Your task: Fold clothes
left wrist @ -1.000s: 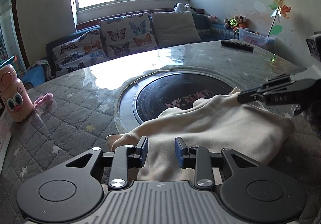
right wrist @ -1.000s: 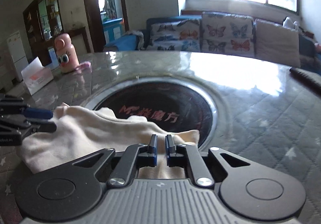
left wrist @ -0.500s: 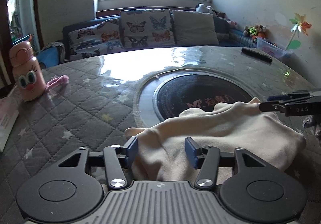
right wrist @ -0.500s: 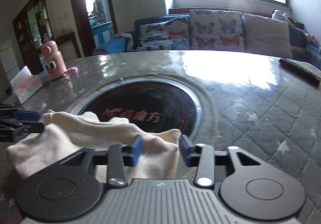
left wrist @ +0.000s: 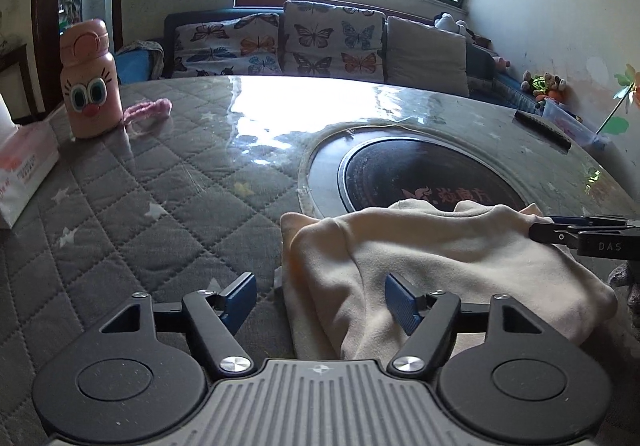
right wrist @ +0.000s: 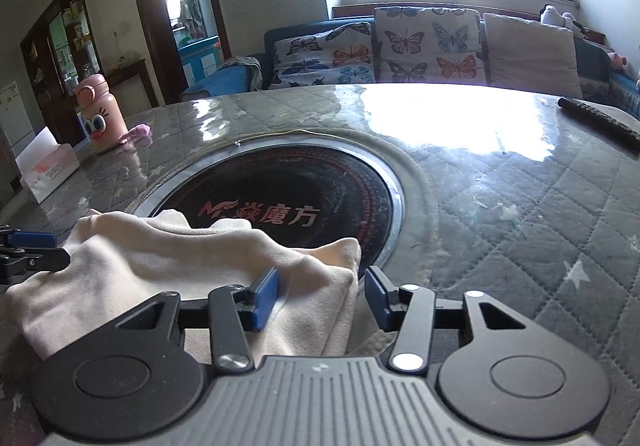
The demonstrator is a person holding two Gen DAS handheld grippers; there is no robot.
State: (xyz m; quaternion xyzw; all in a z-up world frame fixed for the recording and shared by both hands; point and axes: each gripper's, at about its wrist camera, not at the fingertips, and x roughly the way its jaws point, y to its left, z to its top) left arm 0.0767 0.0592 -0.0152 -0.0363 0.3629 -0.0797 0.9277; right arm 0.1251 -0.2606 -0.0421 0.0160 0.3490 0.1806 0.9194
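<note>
both my left tongs (left wrist: 320, 300) and right tongs (right wrist: 322, 296) are now standing spread, having just let go of the cream garment (left wrist: 440, 262); it is lying bunched on the surface (left wrist: 160, 206), partly over the dark round plate (right wrist: 300, 190), so this fold looks finished.

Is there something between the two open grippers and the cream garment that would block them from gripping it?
Nothing visible does. The cream garment lies directly in front of both grippers. Its edge is between the open fingers of the left gripper and of the right gripper. The pink bottle stands far away.
</note>
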